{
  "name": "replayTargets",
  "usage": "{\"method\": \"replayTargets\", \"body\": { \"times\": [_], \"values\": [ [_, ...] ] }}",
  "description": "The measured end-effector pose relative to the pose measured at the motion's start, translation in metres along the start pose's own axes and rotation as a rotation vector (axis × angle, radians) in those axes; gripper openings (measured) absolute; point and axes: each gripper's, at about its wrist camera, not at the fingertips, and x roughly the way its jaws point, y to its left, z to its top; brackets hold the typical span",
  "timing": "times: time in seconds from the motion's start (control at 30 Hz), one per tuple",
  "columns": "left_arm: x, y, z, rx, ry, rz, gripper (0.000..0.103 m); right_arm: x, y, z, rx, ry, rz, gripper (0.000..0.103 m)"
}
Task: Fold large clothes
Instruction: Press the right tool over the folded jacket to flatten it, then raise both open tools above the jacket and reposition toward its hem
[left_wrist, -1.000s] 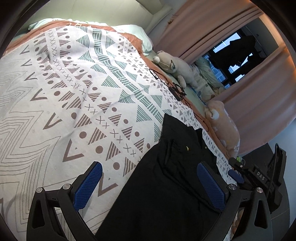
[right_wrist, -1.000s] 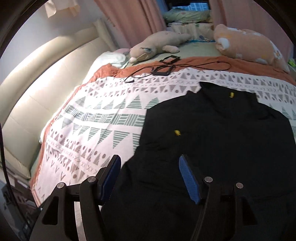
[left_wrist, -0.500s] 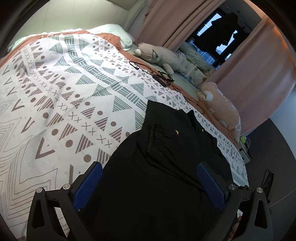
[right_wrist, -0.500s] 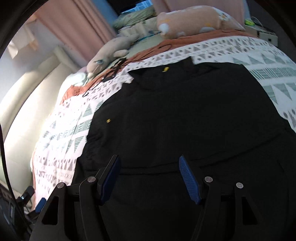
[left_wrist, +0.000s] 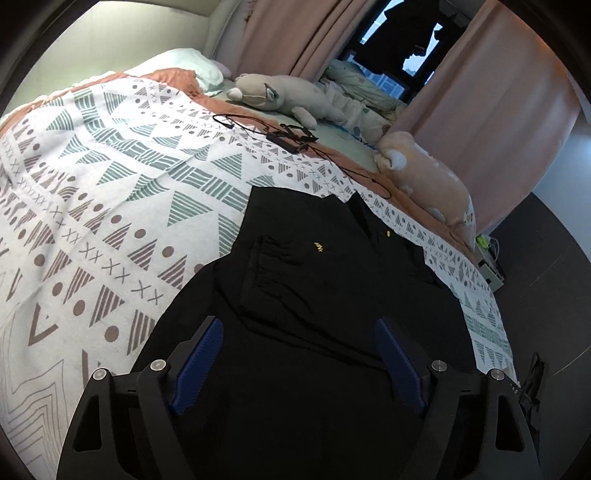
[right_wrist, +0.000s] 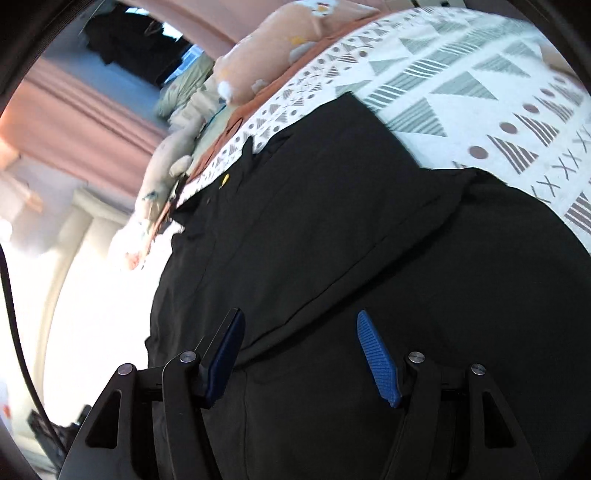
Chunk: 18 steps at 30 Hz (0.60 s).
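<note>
In the left wrist view we see the patterned bedspread (left_wrist: 110, 206) filling the left half of the frame, its near edge cut off by the lens rim. At centre lies the black garment (left_wrist: 314, 280), spread flat on the bedspread with a small yellow logo on its chest; its lower part runs out of the bottom of the frame behind the gripper body. Our left gripper (left_wrist: 301, 363) hangs over the garment at lower centre, its jaws wide and closing, with the cloth under the gap between them and nothing pinched by the blue pads. A thin black cable (left_wrist: 280, 134) crosses the upper middle, too tangled to trace. Further right, a grey plush toy (left_wrist: 280, 92) and a peach plush toy (left_wrist: 428, 184) lie by the pink curtain (left_wrist: 495, 99).

In the right wrist view the left side is overexposed and blurred, so we cannot make out the bed there. The garment fills the centre. Our right gripper (right_wrist: 299, 356) sits over it, jaws part-open and gripping nothing. The bedspread shows at upper right.
</note>
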Motion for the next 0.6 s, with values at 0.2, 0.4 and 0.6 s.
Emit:
{"method": "replayTargets", "body": {
  "times": [0.2, 0.4, 0.6],
  "values": [
    [0.037, -0.011, 0.016, 0.075, 0.047, 0.070, 0.080, 0.002, -0.025, 0.018, 0.109, -0.024, 0.027, 0.065],
    [0.101, -0.010, 0.011, 0.151, 0.180, 0.184, 0.077, 0.016, -0.049, 0.032, 0.198, -0.036, 0.051, 0.059],
    [0.151, -0.010, 0.001, 0.279, 0.271, 0.296, 0.071, 0.027, -0.063, 0.044, 0.204, -0.069, 0.021, 0.021]
  ]
}}
